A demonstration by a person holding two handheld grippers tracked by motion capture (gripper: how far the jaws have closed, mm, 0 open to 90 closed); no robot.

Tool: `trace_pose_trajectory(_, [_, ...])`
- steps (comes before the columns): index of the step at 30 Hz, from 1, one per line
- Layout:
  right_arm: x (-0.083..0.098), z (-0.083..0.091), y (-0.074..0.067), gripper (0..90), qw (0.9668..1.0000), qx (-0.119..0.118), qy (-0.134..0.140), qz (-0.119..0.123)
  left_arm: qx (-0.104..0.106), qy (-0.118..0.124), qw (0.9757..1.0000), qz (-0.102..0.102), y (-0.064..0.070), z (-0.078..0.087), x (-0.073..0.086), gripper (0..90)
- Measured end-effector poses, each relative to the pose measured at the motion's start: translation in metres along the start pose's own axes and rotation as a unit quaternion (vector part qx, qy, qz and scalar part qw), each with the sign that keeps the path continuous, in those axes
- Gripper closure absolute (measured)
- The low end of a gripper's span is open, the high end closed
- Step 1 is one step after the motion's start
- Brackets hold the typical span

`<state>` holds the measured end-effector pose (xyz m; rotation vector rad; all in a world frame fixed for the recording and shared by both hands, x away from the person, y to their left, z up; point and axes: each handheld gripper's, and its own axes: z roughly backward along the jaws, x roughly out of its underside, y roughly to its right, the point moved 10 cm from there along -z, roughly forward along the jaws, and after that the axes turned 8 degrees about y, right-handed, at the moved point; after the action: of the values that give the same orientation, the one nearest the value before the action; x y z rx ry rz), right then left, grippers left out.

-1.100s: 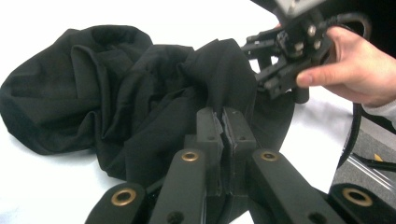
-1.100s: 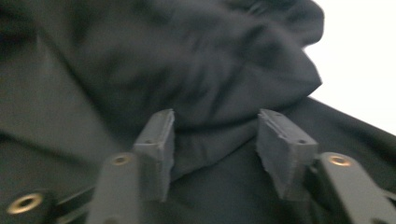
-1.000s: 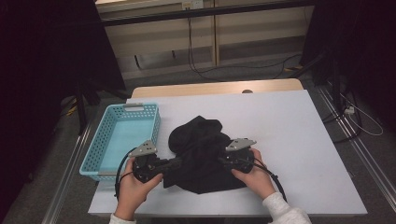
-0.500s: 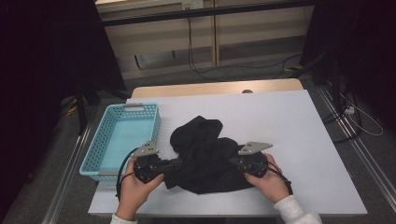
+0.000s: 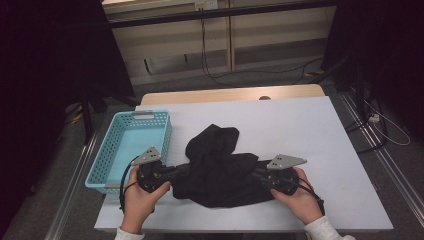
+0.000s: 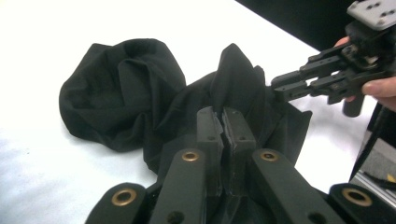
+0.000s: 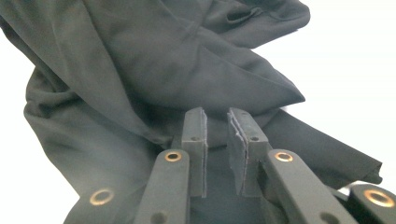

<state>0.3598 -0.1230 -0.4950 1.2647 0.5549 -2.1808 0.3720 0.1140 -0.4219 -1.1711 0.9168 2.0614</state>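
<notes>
Black cloth, long axis between both grippers.

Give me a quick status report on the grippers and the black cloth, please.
Left gripper shut on black cloth. Right gripper jaws just opening, slightly apart, cloth edge at tips, no clamp. Blue basket beside left hand, not blocking.

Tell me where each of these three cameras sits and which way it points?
High view: above the table, looking down on black cloth, blue basket, both hands.
Left gripper view: rides the left gripper, facing the cloth and the right gripper.
Right gripper view: rides the right gripper, facing cloth.
All share the cloth.
</notes>
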Motion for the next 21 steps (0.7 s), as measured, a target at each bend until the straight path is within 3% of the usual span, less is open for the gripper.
trace_pose_trajectory(5, [-0.004,-0.009,0.012,60.7,0.9998,0.019,0.008,-0.002,-0.002,0.001,1.0000,0.005,-0.002,0.001,0.001,87.1])
trace_pose_trajectory(7, [-0.007,-0.014,0.018,50.0,0.9994,0.031,0.012,0.002,-0.004,0.001,1.0000,0.005,-0.003,0.002,0.002,87.1])
trace_pose_trajectory(11, [-0.008,-0.026,0.017,45.0,0.9998,0.019,0.001,-0.002,-0.003,0.003,1.0000,0.004,-0.003,0.004,0.001,87.1])
trace_pose_trajectory(15, [0.004,-0.040,0.015,52.3,0.9990,0.021,-0.038,0.015,-0.004,0.004,1.0000,0.004,-0.003,0.005,0.001,87.1])
trace_pose_trajectory(19, [0.006,-0.048,0.008,82.3,0.9994,0.003,-0.033,0.014,-0.002,0.001,1.0000,0.006,-0.003,0.004,0.003,87.1])
trace_pose_trajectory(21, [0.006,-0.049,0.007,85.7,0.9993,0.003,-0.034,0.016,-0.003,-0.001,1.0000,0.004,-0.004,0.004,0.004,87.1])
